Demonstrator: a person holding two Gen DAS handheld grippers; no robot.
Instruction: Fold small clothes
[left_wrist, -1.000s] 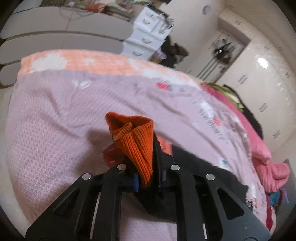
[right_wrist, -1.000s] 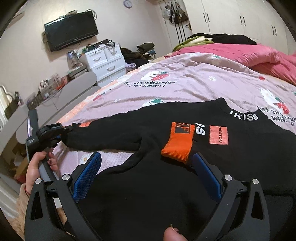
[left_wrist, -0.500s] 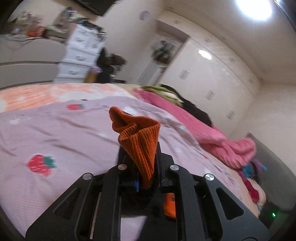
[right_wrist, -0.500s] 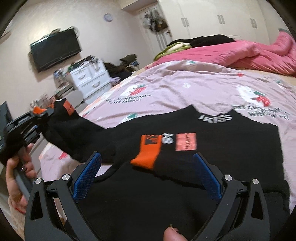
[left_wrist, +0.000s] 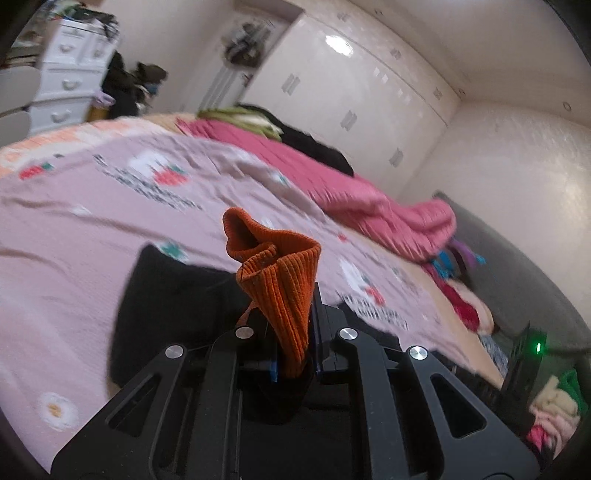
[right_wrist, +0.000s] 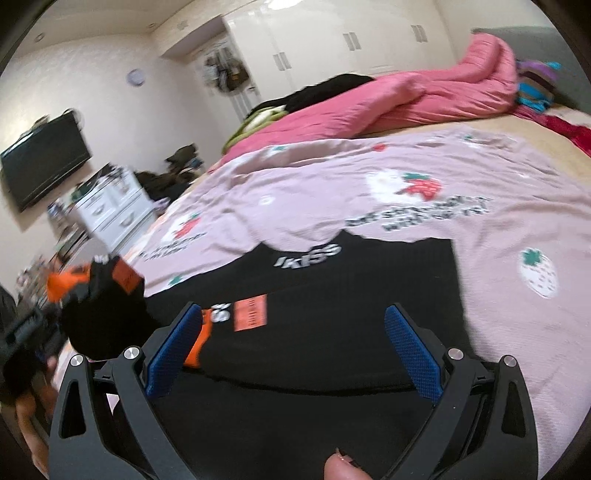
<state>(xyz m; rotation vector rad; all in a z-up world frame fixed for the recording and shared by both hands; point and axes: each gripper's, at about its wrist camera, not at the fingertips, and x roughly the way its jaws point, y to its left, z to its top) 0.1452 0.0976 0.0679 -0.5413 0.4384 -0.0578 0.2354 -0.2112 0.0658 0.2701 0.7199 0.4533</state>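
Sweater (right_wrist: 332, 295), black, lies spread flat on our pink strawberry-print bedspread (right_wrist: 498, 229), with white "IKISS" lettering near its collar and an orange patch (right_wrist: 251, 314) on its chest. We take the sweater as our landmark. Our left gripper (left_wrist: 293, 332) is clenched on the orange ribbed cuff (left_wrist: 280, 280) of 1 sleeve; in the left wrist view the cuff stands up out of the pinched fingers, with the black sleeve fabric bunched below them. In the right wrist view we see that same cuff (right_wrist: 64, 282) and sleeve lifted off the bedspread at the sweater's left side, with the left gripper (right_wrist: 33, 325) blurred beneath it. Our right gripper (right_wrist: 291, 347) hangs over the sweater's lower body with its 2 blue-padded fingers (right_wrist: 413, 354) spread wide and nothing between them. A second orange cuff (right_wrist: 199, 343) lies folded across the sweater's chest, just beside the patch and partly hidden behind the right gripper's left finger. Beyond the sweater's collar, a rumpled pink quilt (right_wrist: 406, 99) runs along the far edge of the bed. Past the sweater's left side stand a white drawer unit (right_wrist: 110, 210) and a wall-mounted TV (right_wrist: 44, 158).
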